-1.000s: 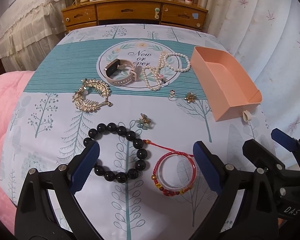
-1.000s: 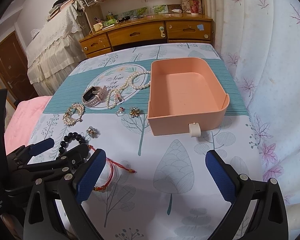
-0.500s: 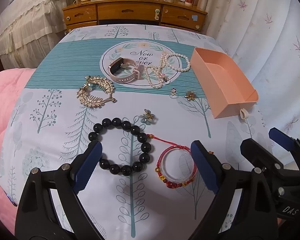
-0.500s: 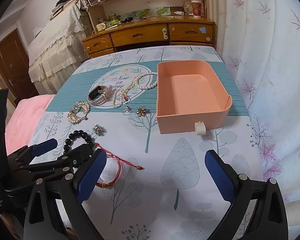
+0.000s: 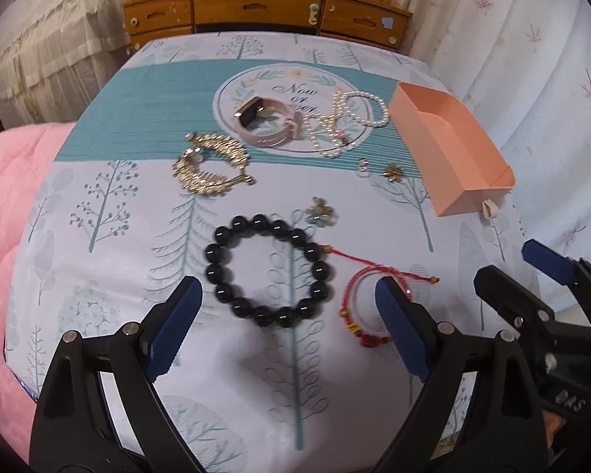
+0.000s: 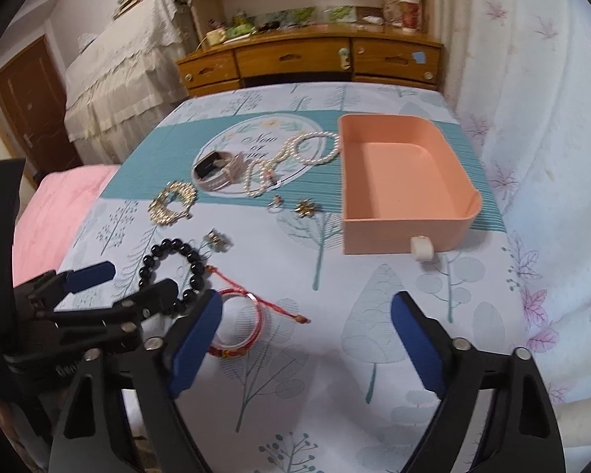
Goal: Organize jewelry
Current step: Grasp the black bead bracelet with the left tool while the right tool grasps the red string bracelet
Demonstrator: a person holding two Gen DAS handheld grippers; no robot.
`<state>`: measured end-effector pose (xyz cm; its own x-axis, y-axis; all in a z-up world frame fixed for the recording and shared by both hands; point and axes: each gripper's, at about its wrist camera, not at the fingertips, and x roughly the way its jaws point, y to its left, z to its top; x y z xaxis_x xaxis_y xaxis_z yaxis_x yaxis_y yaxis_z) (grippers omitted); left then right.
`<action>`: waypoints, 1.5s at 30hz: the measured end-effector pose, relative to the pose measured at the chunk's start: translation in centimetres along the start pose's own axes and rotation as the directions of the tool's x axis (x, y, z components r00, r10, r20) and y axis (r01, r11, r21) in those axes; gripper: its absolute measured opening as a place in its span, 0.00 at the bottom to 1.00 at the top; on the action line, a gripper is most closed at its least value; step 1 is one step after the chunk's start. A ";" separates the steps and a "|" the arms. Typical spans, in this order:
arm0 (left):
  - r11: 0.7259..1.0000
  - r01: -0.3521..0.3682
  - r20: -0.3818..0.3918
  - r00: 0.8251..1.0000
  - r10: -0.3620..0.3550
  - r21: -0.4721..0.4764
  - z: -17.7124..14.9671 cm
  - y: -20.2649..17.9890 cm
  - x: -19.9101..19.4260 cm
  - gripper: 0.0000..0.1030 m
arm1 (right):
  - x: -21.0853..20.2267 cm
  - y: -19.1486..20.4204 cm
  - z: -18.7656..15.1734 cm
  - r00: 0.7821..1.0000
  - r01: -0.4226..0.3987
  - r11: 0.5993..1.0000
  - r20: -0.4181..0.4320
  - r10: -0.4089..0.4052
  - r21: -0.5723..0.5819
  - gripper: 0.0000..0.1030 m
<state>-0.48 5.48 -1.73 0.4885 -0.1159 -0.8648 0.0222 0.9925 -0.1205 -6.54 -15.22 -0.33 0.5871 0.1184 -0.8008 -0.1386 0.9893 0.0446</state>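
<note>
Jewelry lies on a tree-print cloth. A black bead bracelet (image 5: 266,270) and a red string bracelet (image 5: 368,307) lie just ahead of my open, empty left gripper (image 5: 291,331). Farther off are a gold leaf bracelet (image 5: 209,165), a pink watch (image 5: 266,122), a pearl necklace (image 5: 346,118), a ring (image 5: 362,165) and two small flower pieces (image 5: 393,172). An empty peach drawer box (image 6: 406,181) stands at the right. My right gripper (image 6: 303,339) is open and empty, near the red bracelet (image 6: 238,329); the left gripper's fingers (image 6: 90,274) show at its left.
A wooden dresser (image 5: 264,10) stands beyond the far edge. A pink blanket (image 5: 8,205) lies at the left. White curtain fabric (image 6: 539,118) hangs along the right side. The right gripper's fingers (image 5: 547,262) show at the lower right of the left wrist view.
Both grippers have drawn back and tilted a little; the jewelry sits farther ahead in both views. Nothing has been picked up and both jaws stay open.
</note>
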 end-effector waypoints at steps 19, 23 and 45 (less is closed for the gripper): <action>0.998 -0.037 -0.188 0.982 0.028 -0.045 0.0 5.9 4.2 0.86 | 9.4 3.9 -0.1 0.953 -0.060 0.986 -0.302 0.009 -0.159 0.53; 0.999 -0.031 -0.247 0.969 0.025 -0.021 0.9 5.3 5.8 0.86 | 10.0 4.6 0.4 0.947 -0.049 0.976 -0.319 -0.022 -0.213 0.48; 0.997 0.054 -0.224 0.972 -0.065 -0.055 4.4 4.6 6.0 0.12 | 8.3 3.5 1.2 0.960 -0.153 0.976 -0.257 0.109 -0.158 0.06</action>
<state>6.42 9.51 -5.36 0.2782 -0.1862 -0.9423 0.0009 0.9811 -0.1936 -1.17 -10.66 -6.09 0.3439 0.1995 -0.9176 -0.3508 0.9337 0.0716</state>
